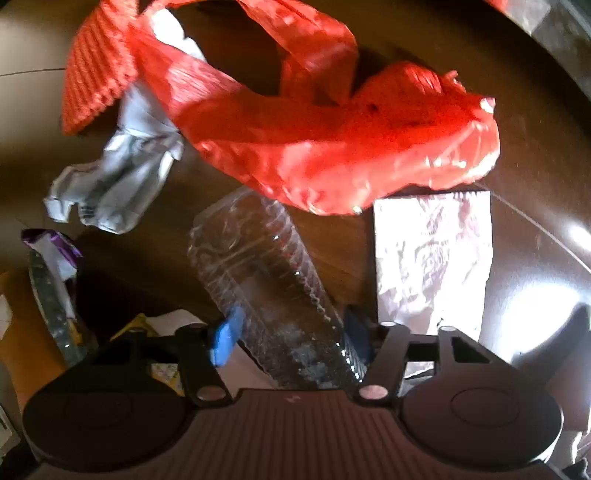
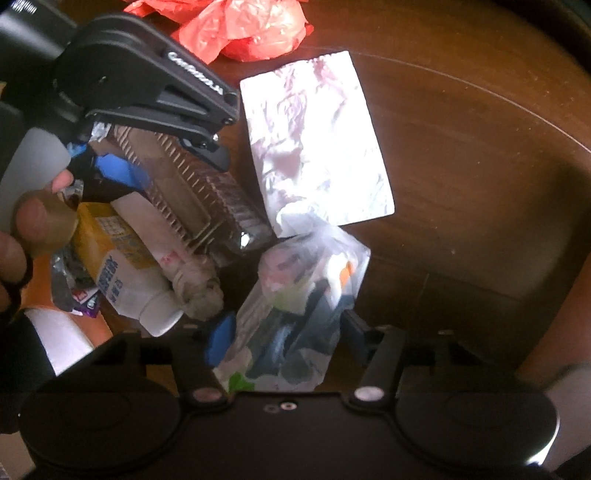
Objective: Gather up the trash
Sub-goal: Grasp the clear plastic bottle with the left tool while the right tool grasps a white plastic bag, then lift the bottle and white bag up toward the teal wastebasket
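Grasp step: left gripper (image 1: 288,343) jaws pinching clear ribbed container (image 1: 258,280), right gripper (image 2: 284,338) jaws apparently pinching clear plastic bag (image 2: 295,295), mid-table (image 2: 461,166); next, lift both toward red bag (image 1: 332,147).

Glossy red plastic bag (image 1: 332,147), wood table (image 1: 535,147)

The right gripper (image 2: 286,338) points down at a clear plastic bag (image 2: 299,310) stuffed with scraps, which lies between its blue-padded fingers (image 2: 221,338) on the brown desk (image 2: 480,184). Just beyond the bag lies a silver foil pouch (image 2: 317,140). At left, the left gripper (image 2: 155,147) straddles a clear ribbed bottle (image 2: 195,195), beside a yellow-and-white carton (image 2: 118,258). A red plastic bag (image 2: 243,29) sits at the far edge.
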